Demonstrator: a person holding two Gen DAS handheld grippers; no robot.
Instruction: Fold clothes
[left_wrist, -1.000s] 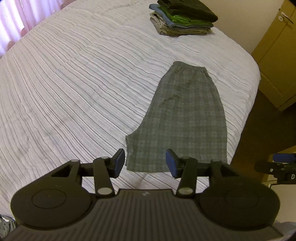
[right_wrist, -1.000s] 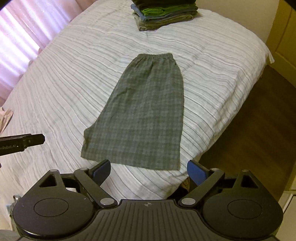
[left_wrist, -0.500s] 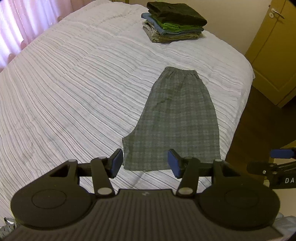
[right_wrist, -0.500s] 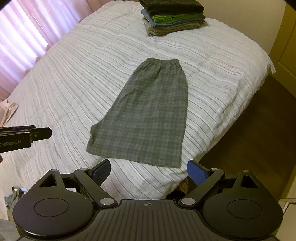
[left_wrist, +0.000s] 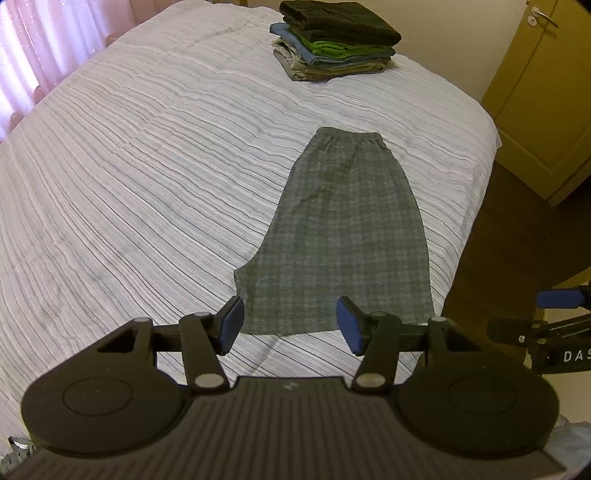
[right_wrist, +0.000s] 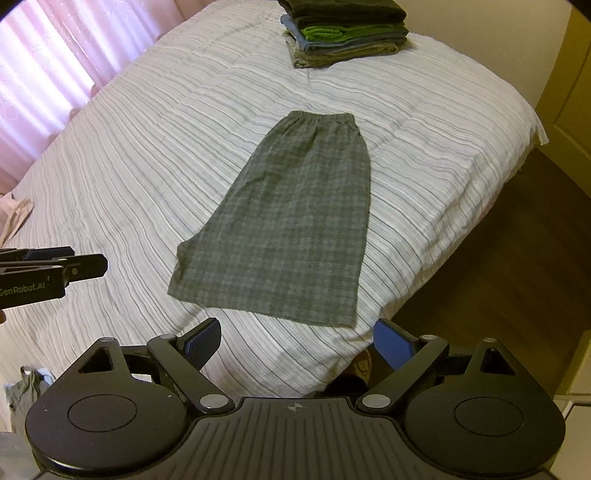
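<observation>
Both cameras are drawn back from the bed (left_wrist: 147, 155). In the left wrist view, the plaid shorts (left_wrist: 343, 236) are seen farther off and the stack of folded clothes (left_wrist: 336, 40) lower in frame. In the right wrist view, the left gripper (right_wrist: 85, 264) is shown reaching further in from the left edge.

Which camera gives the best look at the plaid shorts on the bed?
The right wrist view: the plaid shorts lie fully visible, hem to waistband. In the left wrist view the left gripper fingers overlap the hem of the shorts.
</observation>
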